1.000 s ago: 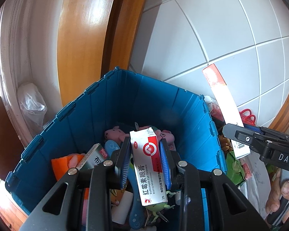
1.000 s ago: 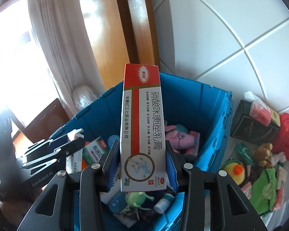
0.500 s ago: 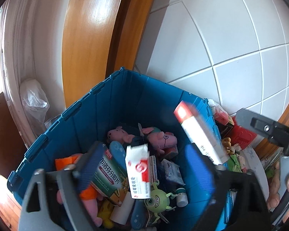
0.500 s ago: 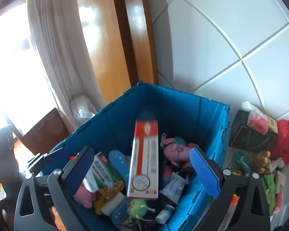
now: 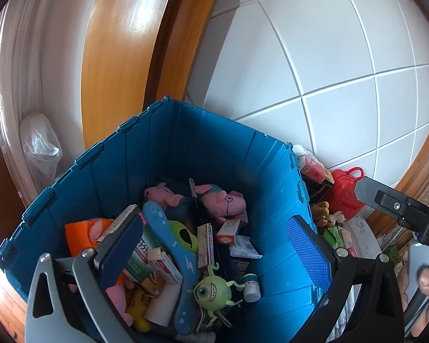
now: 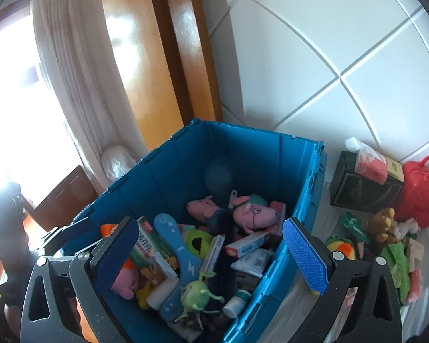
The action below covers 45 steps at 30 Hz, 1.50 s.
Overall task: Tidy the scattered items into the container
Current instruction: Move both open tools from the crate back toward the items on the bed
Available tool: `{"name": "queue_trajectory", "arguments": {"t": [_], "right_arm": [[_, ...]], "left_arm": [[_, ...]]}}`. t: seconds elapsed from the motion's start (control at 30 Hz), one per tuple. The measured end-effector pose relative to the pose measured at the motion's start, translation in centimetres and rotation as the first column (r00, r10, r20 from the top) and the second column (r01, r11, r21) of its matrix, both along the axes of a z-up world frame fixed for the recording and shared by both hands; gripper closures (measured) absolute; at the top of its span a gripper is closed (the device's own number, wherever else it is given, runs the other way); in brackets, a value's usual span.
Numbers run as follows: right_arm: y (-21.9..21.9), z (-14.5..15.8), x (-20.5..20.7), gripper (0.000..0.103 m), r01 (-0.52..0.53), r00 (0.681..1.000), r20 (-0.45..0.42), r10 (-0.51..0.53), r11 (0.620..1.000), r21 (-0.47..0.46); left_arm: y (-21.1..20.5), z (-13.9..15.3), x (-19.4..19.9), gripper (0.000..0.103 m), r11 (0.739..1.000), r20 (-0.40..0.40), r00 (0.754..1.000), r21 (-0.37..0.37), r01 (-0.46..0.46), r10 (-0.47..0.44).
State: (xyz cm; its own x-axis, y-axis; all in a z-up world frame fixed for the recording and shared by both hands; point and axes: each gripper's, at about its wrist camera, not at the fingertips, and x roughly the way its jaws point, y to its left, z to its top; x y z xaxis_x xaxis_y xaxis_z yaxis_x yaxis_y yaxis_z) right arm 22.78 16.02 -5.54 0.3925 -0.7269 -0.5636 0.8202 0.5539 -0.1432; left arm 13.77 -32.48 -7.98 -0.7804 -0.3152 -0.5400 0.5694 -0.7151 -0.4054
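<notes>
With both sets of fingers spread wide and empty over the crate (image 5: 186, 143), time to go for more. Left gripper (image 5: 214, 251) and right gripper (image 6: 211, 254) hovering above the heap inside: pig plushes (image 6: 254, 214), green monster (image 5: 211, 288), boxes (image 6: 250, 243), blue paddle (image 5: 168, 237). Scattered items waiting outside, right of the crate: bear (image 6: 384, 223), red case (image 6: 420, 188), black box (image 6: 363, 188), green cloth (image 6: 397, 260). Best to lift clear of the rim before swinging right, so no fingers snag the wall. Approach one toy from above, straddle its middle, squeeze only once both pads flank it. Soft plush first, probably; forgiving to pinch. Keep the two grippers apart to avoid knocking together.
</notes>
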Motion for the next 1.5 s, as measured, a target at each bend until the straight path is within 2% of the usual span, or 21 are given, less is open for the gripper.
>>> {"name": "queue_trajectory", "arguments": {"t": [0.1, 0.13, 0.53, 1.03, 1.5], "right_arm": [[0.3, 0.1, -1.3, 0.001, -0.001, 1.000, 0.007, 0.001, 1.000, 0.005], [0.3, 0.2, -1.7, 0.001, -0.089, 0.995, -0.040, 0.091, 0.995, 0.049], [1.3, 1.8, -8.6, 0.001, -0.088, 0.996, -0.017, 0.089, 0.994, 0.067], [0.7, 3.8, -17.9, 0.001, -0.041, 0.999, 0.003, 0.041, 0.996, 0.078], [0.4, 4.4, -27.8, 0.001, 0.033, 0.999, 0.002, -0.033, 0.996, 0.084]], "left_arm": [[1.1, 0.4, -0.5, 0.001, 1.000, 0.006, 1.000, -0.007, 0.002, -0.002], [1.6, 0.6, -0.7, 0.001, 1.000, 0.008, 1.000, -0.009, 0.006, -0.006], [8.4, 2.8, -3.2, 0.001, 0.998, 0.025, 0.999, -0.050, 0.040, -0.039], [15.7, 4.7, -7.2, 0.001, 0.993, 0.045, 0.995, -0.074, 0.089, -0.086], [22.2, 5.2, -10.9, 0.001, 0.987, 0.082, 0.987, -0.078, 0.142, -0.135]]}}
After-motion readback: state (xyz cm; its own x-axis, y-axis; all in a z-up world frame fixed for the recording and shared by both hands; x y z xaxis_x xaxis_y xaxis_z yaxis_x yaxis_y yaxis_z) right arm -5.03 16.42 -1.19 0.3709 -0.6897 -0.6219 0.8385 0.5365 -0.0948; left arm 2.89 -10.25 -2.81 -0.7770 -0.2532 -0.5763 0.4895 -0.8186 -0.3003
